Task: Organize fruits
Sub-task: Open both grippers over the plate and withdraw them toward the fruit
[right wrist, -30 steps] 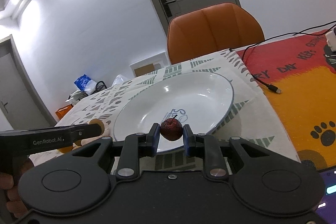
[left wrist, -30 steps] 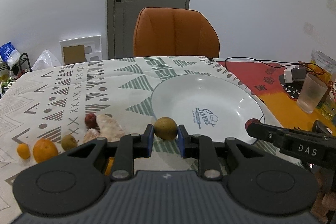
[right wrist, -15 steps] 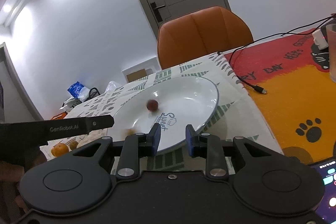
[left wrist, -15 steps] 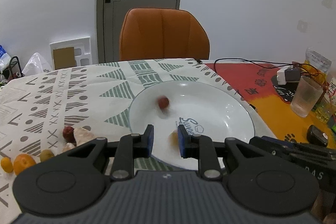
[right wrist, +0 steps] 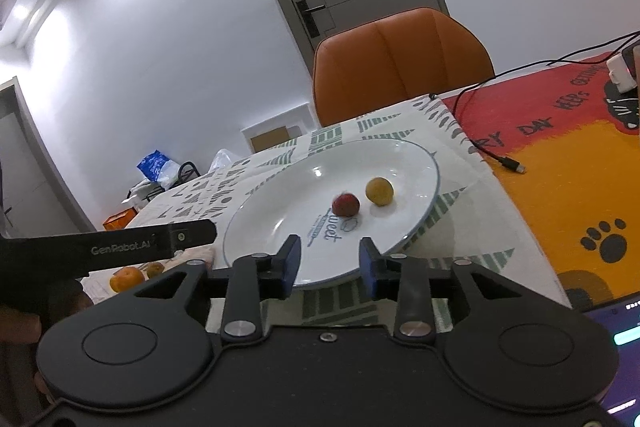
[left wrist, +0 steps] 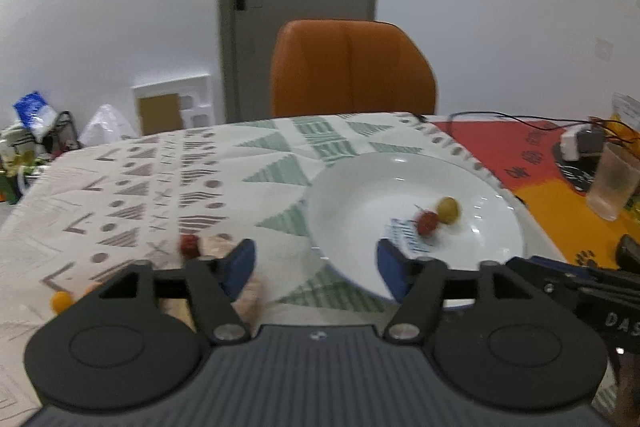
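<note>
White plate (right wrist: 280,203), red fruit (right wrist: 345,204) (yellow fruit (right wrist: 379,191) beside).

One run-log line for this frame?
left tool: open, just opening | right tool: open, just opening | red fruit, yellow fruit: in plate

A small red fruit (right wrist: 345,204) and a yellow-green one (right wrist: 379,191) lie touching inside the white plate (right wrist: 280,203).

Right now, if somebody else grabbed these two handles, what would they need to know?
Left gripper: open, holding nothing, fingers just spread.
Right gripper: open, holding nothing, fingers just spread.
Done: a red fruit and a yellow-green fruit lie in the white plate.
Left: an orange, a small green fruit and another red fruit lie on the tablecloth left of the plate.
</note>
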